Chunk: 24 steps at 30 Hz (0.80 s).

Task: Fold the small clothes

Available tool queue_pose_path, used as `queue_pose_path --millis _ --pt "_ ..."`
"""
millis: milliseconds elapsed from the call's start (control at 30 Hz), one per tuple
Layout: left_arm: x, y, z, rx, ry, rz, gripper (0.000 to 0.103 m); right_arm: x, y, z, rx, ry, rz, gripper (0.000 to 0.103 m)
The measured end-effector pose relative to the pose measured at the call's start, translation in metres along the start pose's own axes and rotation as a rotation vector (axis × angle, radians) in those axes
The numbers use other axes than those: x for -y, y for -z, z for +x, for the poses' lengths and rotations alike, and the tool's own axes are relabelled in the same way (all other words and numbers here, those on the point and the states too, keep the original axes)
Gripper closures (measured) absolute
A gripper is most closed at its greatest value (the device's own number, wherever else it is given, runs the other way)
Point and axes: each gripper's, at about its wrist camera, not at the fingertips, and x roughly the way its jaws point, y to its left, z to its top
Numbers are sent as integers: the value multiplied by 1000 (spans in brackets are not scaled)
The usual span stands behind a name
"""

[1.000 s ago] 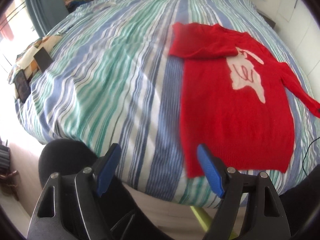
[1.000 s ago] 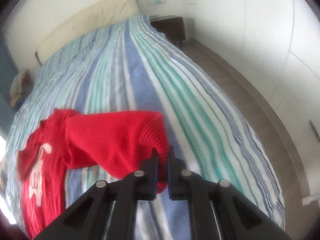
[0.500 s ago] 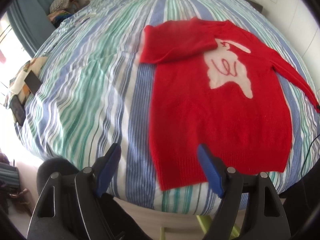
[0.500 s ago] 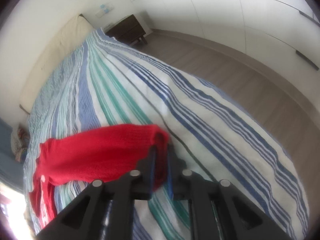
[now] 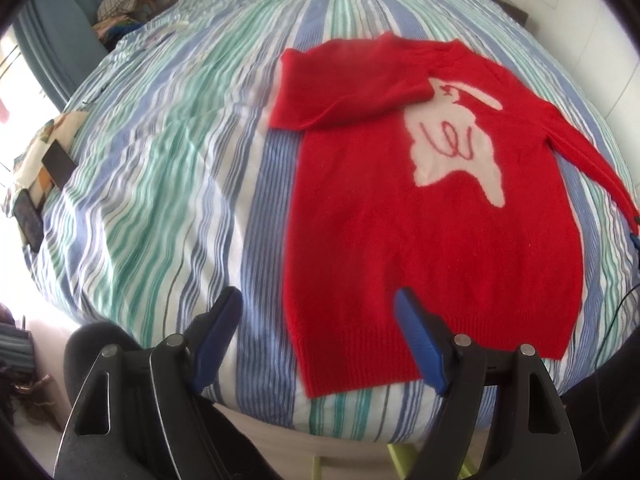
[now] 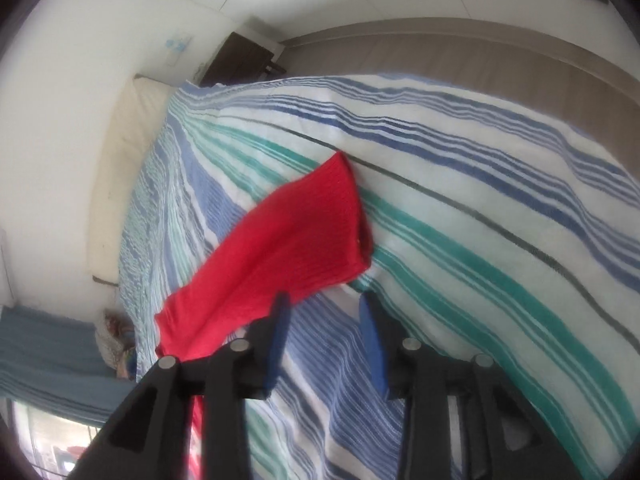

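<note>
lying flat on the striped bed (image 5: 168, 184): one fuzzy red knit sweater (image 5: 400, 240). left gripper (image 5: 318, 312) wide open, empty; right gripper (image 6: 322, 308) opening, cuff (image 6: 320, 216) released.

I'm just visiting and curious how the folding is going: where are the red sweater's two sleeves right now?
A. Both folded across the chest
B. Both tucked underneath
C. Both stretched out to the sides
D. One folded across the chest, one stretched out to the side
D: on the red sweater, one sleeve lies across the chest, while the other sleeve stretches out sideways.
</note>
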Motion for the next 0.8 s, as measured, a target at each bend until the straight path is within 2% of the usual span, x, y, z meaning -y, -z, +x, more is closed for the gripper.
queue_pose_path --millis 67,100,133,167,200,267,300,400,467,533,633,733,800 --pt "1 -1 -1 4 -5 3 23 7 -6 5 49 -26 34 72" --pt "1 0 -1 5 -7 3 23 8 -8 10 47 -18 27 92" --pt "-1 0 -2 6 -9 3 23 6 -9 14 33 16 1 99" --pt "-3 1 -2 8 -15 2 23 1 -9 13 33 59 -46 100" --pt "-6 2 -1 7 -23 2 23 -10 -7 8 55 140 -132 100" --pt "-11 0 5 -4 -38 7 23 -27 -3 -1 131 278 -284 100" --pt "-13 -1 9 -11 -46 12 23 -26 -2 -1 134 306 -307 100" --pt "-16 -15 10 1 -55 37 23 -21 -4 7 95 313 -309 99" --pt "-19 -33 2 59 -45 49 22 -26 -3 1 96 312 -329 83" --pt "-22 -58 -5 129 -11 47 14 -33 3 -13 123 328 -360 49" --pt "-15 -108 3 191 80 59 10 -48 19 -47 213 338 -429 45" --pt "12 -168 39 119 225 134 10 -65 42 -68 231 288 -497 42" --pt "30 -206 71 54 277 147 11 -73 65 -74 214 248 -543 41"
